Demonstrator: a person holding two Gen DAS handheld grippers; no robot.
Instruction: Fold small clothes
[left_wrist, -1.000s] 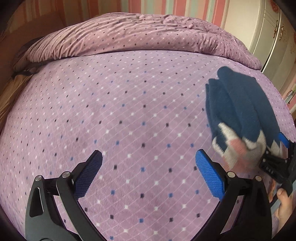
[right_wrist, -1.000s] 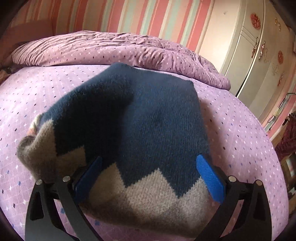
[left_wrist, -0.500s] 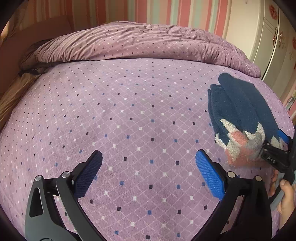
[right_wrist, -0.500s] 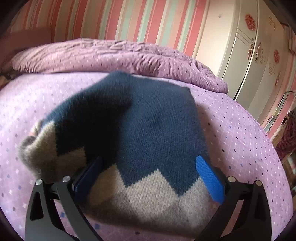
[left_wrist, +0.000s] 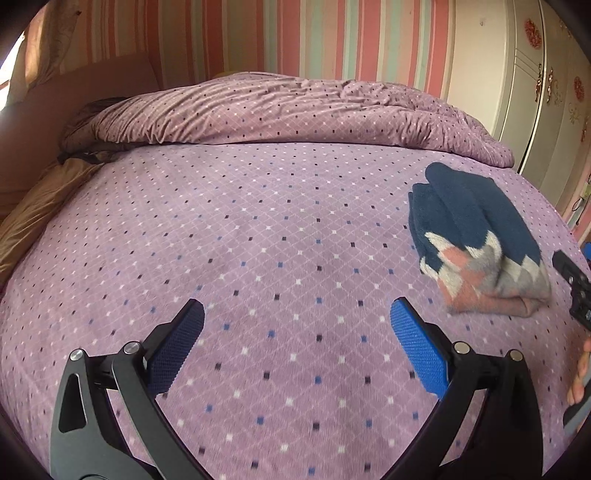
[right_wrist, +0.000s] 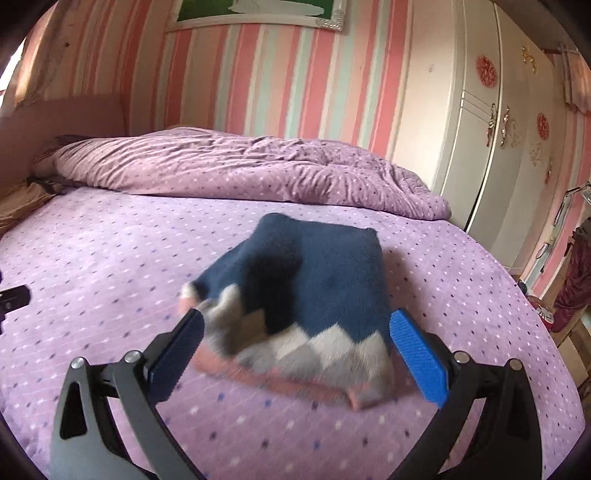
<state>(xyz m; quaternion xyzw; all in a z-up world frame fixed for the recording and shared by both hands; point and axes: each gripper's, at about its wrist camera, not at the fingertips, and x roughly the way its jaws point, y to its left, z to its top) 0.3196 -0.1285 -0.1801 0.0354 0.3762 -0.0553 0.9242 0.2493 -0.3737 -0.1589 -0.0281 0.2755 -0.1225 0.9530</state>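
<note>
A small knitted sweater (right_wrist: 314, 295), navy with a grey and white zigzag band and a pink hem, lies folded into a compact bundle on the purple dotted bedspread (right_wrist: 110, 266). My right gripper (right_wrist: 295, 350) hangs open just in front of its hem, touching nothing. In the left wrist view the same sweater (left_wrist: 476, 236) lies at the far right, stacked in several layers. My left gripper (left_wrist: 295, 343) stands open over bare bedspread (left_wrist: 258, 240), well left of the bundle. The right tool's black body (left_wrist: 574, 288) and a hand (left_wrist: 580, 373) show at the right edge.
A rumpled purple duvet (right_wrist: 240, 166) lies across the back of the bed. A white wardrobe (right_wrist: 491, 122) stands to the right, beside a striped wall. A brown pillow (left_wrist: 33, 210) sits at the bed's left edge. The bed's right edge drops off near clutter (right_wrist: 569, 288).
My right gripper has pulled back and up from the sweater, which now lies free on the bed. The left gripper has also risen, and more of the room shows.
</note>
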